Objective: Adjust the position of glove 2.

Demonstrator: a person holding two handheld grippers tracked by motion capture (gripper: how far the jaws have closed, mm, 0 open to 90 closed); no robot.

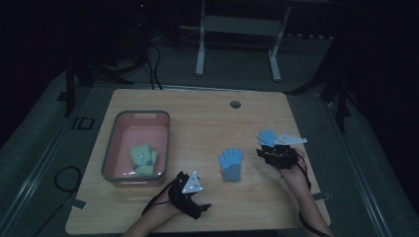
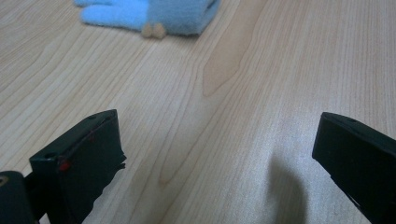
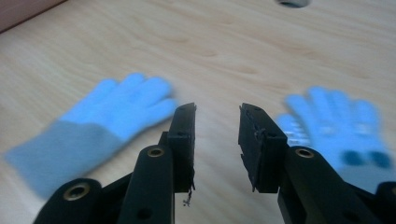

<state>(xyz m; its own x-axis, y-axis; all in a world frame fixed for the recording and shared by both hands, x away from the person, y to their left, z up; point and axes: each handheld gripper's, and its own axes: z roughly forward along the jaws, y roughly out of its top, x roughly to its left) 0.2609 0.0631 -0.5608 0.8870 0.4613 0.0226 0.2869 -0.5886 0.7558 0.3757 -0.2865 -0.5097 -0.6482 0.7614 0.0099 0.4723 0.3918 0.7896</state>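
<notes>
Here, on the wooden bench (image 1: 197,118), two blue gloves lie flat and apart from each other; the nearer glove (image 1: 230,164) sits about the middle of the bench, fingers pointing toward twelve o'clock, its darker cuff toward six; the second blue glove (image 1: 267,137) lies at about two o'clock from it, partly covered by the right gripper (image 1: 265,153) in the high view. The right gripper hovers between the two gloves; in the right gripper view its jaws stand a little way apart with bare wood between them, gripping nothing (image 3: 217,122); the nearer glove (image 3: 112,116) shows at its ten o'clock and the second glove (image 3: 336,128) at its two o'clock, both blurred. The left gripper (image 1: 197,202) rests near the front edge of the bench, at about seven o'clock from the nearer glove and well apart from it; in the left gripper view its jaws are spread wide (image 2: 217,140) over bare wood and hold nothing, and the nearer glove (image 2: 154,14) lies far off at twelve o'clock. A pink tub with a grey rim (image 1: 113,143) stands at the left of the bench, at about nine o'clock from the nearer glove; a yellow-green glove (image 1: 143,159) lies inside it, toward its near end. A small round hole (image 1: 235,104) sits in the bench near its far edge.
</notes>
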